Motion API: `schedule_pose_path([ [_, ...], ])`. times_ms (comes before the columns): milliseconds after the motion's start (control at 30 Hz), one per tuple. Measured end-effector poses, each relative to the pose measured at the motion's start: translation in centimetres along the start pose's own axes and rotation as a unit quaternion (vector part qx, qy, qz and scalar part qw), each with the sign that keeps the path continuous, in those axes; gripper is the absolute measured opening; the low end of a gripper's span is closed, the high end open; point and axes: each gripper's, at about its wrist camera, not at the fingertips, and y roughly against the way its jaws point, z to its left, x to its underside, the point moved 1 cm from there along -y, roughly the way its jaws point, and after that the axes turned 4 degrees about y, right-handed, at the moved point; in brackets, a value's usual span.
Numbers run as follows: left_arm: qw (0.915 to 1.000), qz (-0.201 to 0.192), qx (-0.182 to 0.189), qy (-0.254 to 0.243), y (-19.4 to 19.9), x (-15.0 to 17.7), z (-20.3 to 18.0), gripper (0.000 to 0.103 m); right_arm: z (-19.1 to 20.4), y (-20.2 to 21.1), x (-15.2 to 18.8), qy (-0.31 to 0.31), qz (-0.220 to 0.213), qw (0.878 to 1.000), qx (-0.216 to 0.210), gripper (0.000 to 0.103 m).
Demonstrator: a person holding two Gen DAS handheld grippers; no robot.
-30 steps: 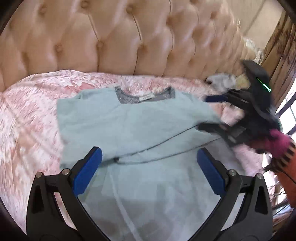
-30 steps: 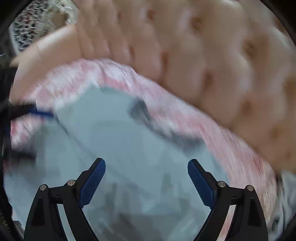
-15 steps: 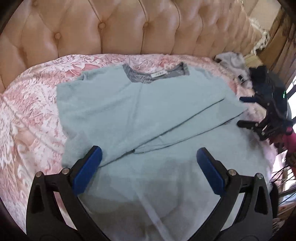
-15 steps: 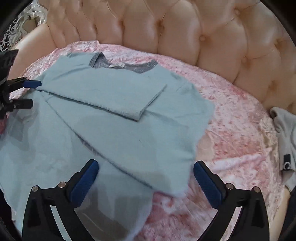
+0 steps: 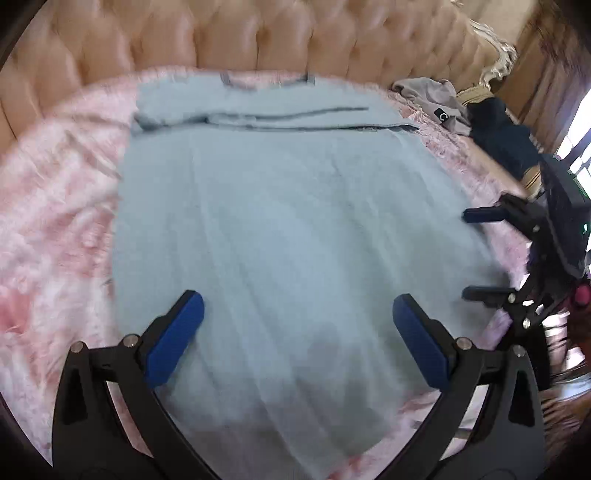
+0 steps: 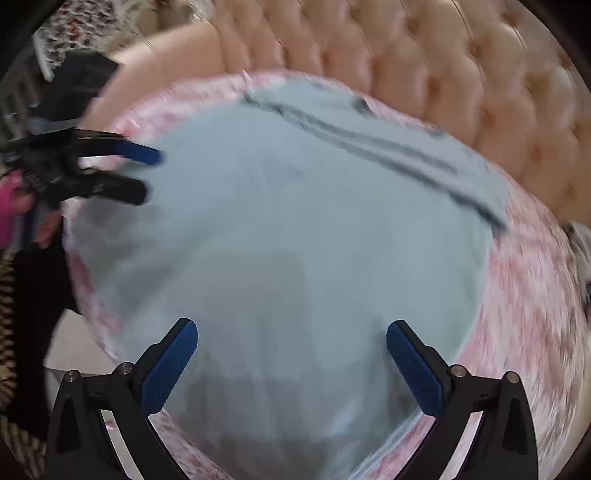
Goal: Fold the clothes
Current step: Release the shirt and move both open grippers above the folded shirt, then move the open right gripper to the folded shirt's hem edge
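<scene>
The light blue T-shirt (image 5: 288, 221) lies flat on the pink patterned bedspread (image 5: 55, 206) before the tufted peach headboard (image 5: 258, 33), its sleeves folded across near the grey collar (image 5: 266, 79). Any collar label is too blurred for us to read. We hold our left gripper (image 5: 295, 343) above the shirt's lower part, jaws wide apart and empty. Our right gripper (image 6: 291, 362) is likewise spread wide over the fabric, clasping nothing. Beyond the shirt we see a grey garment (image 5: 432, 99) with a small dark patch bearing a white "C", beside a dark garment (image 5: 502, 136).
</scene>
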Motion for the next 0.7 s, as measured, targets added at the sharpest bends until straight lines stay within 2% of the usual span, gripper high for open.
schedule_pose_path([
  [67,0.9994,-0.002,-0.034,-0.011,-0.1,0.5,-0.2,0.102,0.5,0.1,1.0,0.016,0.0,0.999,0.035,0.103],
  [167,0.9956,0.0,-0.087,-0.036,-0.1,1.5,0.0,0.102,0.3,0.8,2.0,-0.001,-0.005,0.999,0.042,0.103],
  [267,0.9923,0.005,-0.108,-0.061,0.2,2.7,0.4,0.102,0.1,1.2,2.6,-0.005,-0.005,0.999,0.049,0.103],
  [400,0.9913,0.013,-0.11,-0.071,1.7,3.2,0.2,0.102,0.1,1.9,2.5,-0.024,0.006,0.998,0.052,0.103],
  [467,0.9944,-0.006,-0.091,-0.053,3.5,3.2,-0.4,0.102,0.3,3.3,2.7,-0.04,-0.014,0.998,0.05,0.103],
  [533,0.9951,-0.019,-0.079,-0.056,4.6,3.8,-1.4,0.103,1.9,5.1,2.4,-0.037,-0.044,0.998,0.037,0.103],
  [567,0.9953,-0.012,-0.074,-0.062,4.4,4.3,-2.1,0.103,3.7,5.3,2.0,-0.022,-0.052,0.998,0.018,0.103],
  [633,0.9941,0.012,-0.072,-0.081,3.0,5.4,-3.1,0.103,6.4,4.4,1.8,0.017,-0.041,0.999,-0.003,0.103],
  [700,0.9906,0.038,-0.078,-0.106,1.2,6.7,-3.8,0.102,8.6,2.0,2.2,0.049,-0.003,0.999,-0.003,0.103],
])
